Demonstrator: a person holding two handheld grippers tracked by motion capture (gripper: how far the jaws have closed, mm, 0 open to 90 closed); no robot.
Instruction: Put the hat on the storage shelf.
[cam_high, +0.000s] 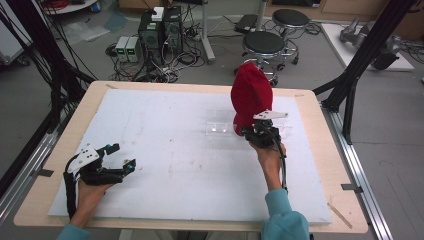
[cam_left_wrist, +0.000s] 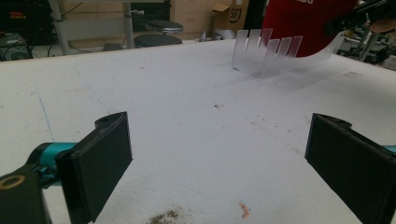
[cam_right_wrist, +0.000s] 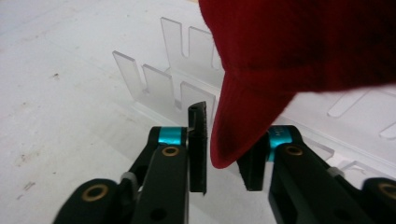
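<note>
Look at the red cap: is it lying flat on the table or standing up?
Standing up. The red cap rises above the clear slotted rack, its brim hanging between the right gripper jaws.

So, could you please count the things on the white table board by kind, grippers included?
Red cap: 1
Clear slotted rack: 1
Grippers: 2, the left gripper and the right gripper
Total: 4
</note>
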